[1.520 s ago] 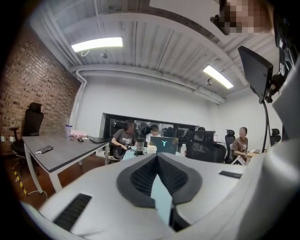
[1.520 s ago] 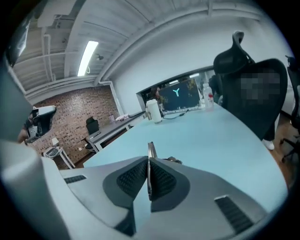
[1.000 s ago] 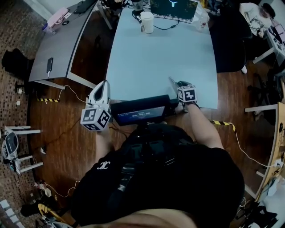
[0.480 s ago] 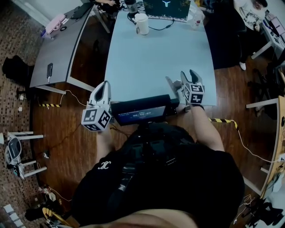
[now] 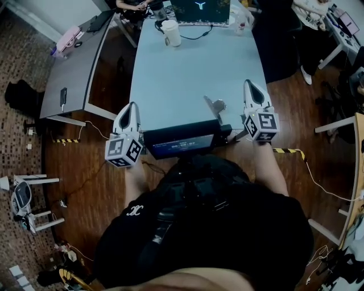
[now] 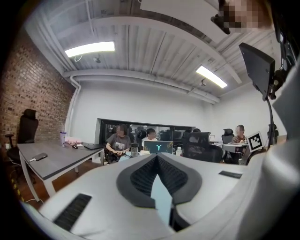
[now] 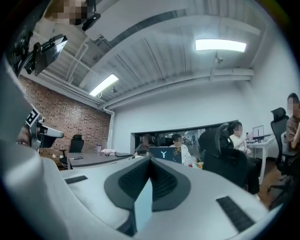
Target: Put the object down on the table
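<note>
Head view looks steeply down on the table (image 5: pixel 193 68); both gripper views face forward, low, sharing the far laptop (image 5: pixel 200 9).

The head view is dim, with a cold bluish cast. The pale blue rectangular table top (image 5: pixel 193 74) is its brightest surface, evenly lit and free of glare, while the dark brown wooden floor (image 5: pixel 85 170) and the person's black shirt (image 5: pixel 227 227) sink into murk. Straight edges bow near the borders. Both gripper views are brighter, lit from above. A long white fluorescent ceiling tube (image 6: pixel 90 48) burns out to pure white in the left gripper view, as does another such tube (image 7: pixel 220 45) in the right. Their corners fall to a black fisheye vignette, and the near foreground is soft.
</note>
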`<state>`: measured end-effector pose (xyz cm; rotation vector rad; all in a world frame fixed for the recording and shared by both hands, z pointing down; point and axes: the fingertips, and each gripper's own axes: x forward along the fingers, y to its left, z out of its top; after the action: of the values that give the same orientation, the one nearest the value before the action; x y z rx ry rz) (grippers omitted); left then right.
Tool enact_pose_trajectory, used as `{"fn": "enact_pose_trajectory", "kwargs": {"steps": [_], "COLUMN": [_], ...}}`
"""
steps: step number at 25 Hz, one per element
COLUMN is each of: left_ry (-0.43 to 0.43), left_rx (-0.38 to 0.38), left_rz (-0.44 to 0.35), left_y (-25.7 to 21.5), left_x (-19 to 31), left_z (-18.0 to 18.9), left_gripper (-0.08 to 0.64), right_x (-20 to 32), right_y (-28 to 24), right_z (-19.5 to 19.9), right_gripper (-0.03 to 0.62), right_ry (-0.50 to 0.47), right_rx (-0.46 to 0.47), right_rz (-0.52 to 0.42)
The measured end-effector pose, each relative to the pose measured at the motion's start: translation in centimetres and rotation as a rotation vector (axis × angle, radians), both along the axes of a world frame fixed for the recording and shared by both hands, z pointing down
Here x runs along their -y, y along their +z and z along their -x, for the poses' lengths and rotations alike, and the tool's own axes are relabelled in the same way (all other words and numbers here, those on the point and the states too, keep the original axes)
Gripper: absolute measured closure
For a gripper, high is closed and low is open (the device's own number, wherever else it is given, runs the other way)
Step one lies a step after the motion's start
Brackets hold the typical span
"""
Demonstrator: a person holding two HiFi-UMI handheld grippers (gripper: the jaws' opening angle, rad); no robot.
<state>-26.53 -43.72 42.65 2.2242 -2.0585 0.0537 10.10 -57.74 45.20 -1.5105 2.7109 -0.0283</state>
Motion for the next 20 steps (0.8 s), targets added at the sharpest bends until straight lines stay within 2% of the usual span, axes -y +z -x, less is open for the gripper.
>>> {"fn": "enact_pose_trajectory", "kwargs": {"steps": [9, 15, 20], "left_ry": [0.032, 0.094, 0.131], "left_rx": [0.013, 0.037, 0.057], "left_rz": [-0.02, -0.051, -0.103], "left_y": [-0.7, -1.8, -3.8], "left_x": [-1.2, -2.3, -6.3], "left_z": [-3.6, -5.1, -5.6], "left_gripper": [0.569, 0.57, 0.569], "right_x": [-3.4, -8.4, -14.4], "right_y": [-4.8, -5.6, -6.5], "right_z": [-5.8, -8.9, -9.2], "right_gripper": [0.614, 0.614, 0.612], "right_ry": [0.053, 0.116, 0.141], "right_rx": [0.007, 0.035, 0.054], "right_rz": [-0.12, -0.154, -0.182]}}
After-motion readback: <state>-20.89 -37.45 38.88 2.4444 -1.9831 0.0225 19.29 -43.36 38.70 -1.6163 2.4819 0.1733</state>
